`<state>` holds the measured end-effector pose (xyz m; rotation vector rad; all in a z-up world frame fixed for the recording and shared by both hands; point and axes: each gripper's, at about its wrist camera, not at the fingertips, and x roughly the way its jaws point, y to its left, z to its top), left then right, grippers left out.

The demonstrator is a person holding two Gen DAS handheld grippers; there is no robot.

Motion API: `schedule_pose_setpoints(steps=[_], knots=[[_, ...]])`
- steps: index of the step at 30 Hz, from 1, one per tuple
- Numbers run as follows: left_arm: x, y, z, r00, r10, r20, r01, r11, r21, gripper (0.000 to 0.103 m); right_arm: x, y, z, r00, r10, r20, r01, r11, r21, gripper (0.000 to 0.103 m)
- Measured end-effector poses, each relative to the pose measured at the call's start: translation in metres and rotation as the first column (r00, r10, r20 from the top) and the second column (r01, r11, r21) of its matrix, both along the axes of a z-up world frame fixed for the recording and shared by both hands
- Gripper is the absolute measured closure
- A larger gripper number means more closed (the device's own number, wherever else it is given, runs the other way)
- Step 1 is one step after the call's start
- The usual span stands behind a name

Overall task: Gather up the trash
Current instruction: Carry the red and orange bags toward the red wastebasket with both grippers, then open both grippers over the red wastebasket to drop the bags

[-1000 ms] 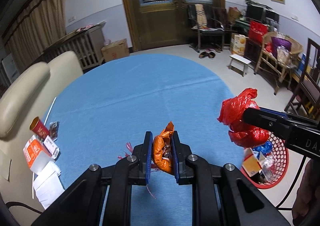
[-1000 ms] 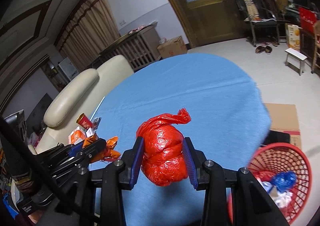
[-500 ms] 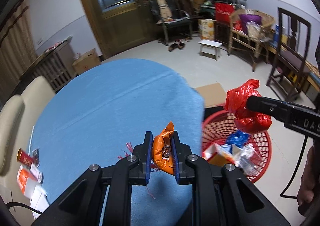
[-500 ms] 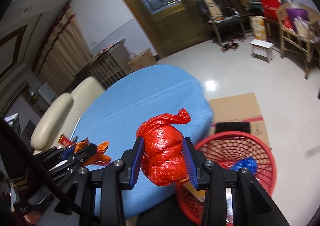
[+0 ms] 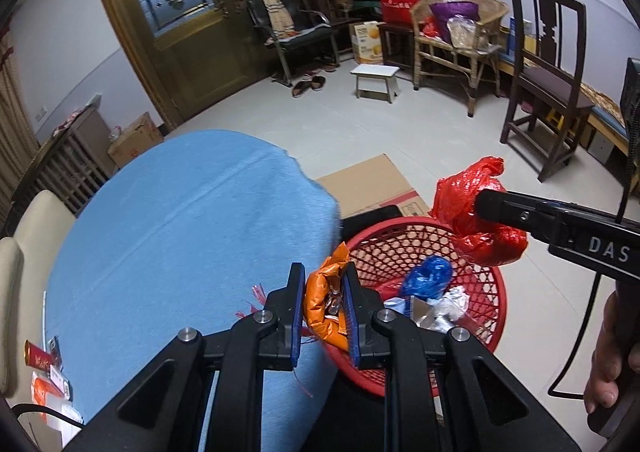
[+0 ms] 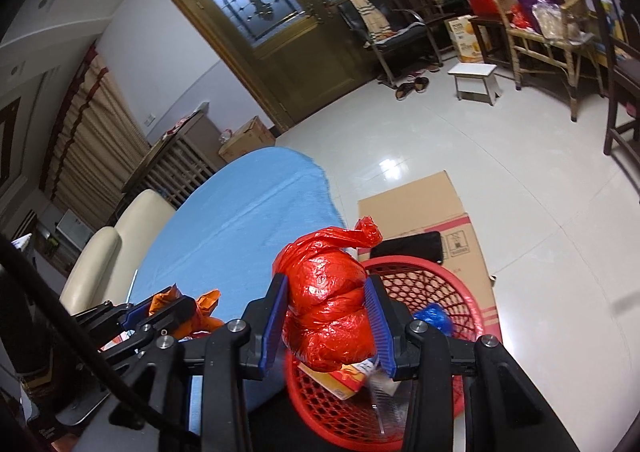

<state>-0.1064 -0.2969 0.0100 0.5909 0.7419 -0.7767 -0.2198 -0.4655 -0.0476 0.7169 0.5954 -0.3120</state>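
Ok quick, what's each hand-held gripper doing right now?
Left hand-held gripper: shut on the orange wrapper.
Right hand-held gripper: shut on the red plastic bag.

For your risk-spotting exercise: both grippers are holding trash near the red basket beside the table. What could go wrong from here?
1. The left gripper holds the orange wrapper at the near rim of the red basket, by the blue table edge; released here, it may land outside.
2. The red bag in the right gripper is bulky and could roll off the heaped trash.
3. The light basket might tip if knocked.
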Motion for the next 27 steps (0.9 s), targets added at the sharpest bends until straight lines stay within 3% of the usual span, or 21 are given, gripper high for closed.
schedule_pose_setpoints(steps=[7, 11, 12, 15, 18, 21, 27], knots=[[-0.002, -0.021, -0.011, 0.994, -0.063, -0.087, 0.063, 0.998, -0.011, 0.084, -0.006, -0.014, -0.019, 0.999, -0.029, -0.042, 0.030, 0.999, 0.044, 0.059], [-0.004, -0.025, -0.015, 0.986, -0.094, -0.136, 0.089, 0.995, -0.039, 0.057, -0.007, -0.022, -0.028, 0.997, -0.038, -0.067, 0.043, 0.996, 0.075, 0.058], [-0.005, -0.024, -0.014, 0.987, -0.093, -0.130, 0.088, 0.995, -0.044, 0.050, -0.007, -0.023, -0.031, 0.997, -0.037, -0.072, 0.043, 0.995, 0.086, 0.055], [-0.006, -0.019, -0.009, 0.991, -0.088, -0.104, 0.083, 0.995, -0.049, 0.048, -0.007, -0.024, -0.036, 0.997, -0.029, -0.075, 0.038, 0.992, 0.121, 0.046], [-0.003, -0.007, -0.003, 0.995, -0.060, -0.076, 0.057, 0.997, -0.045, 0.040, -0.001, -0.018, -0.037, 0.996, -0.005, -0.090, 0.016, 0.991, 0.130, 0.045], [0.003, 0.013, 0.005, 0.999, -0.004, -0.033, 0.002, 0.999, -0.041, 0.039, 0.005, -0.010, -0.034, 0.996, 0.013, -0.090, -0.002, 0.992, 0.123, 0.045], [0.020, 0.071, 0.024, 0.988, 0.150, 0.045, -0.148, 0.988, -0.053, 0.035, 0.024, 0.025, -0.006, 0.996, 0.069, -0.050, -0.067, 0.997, 0.044, 0.045]])
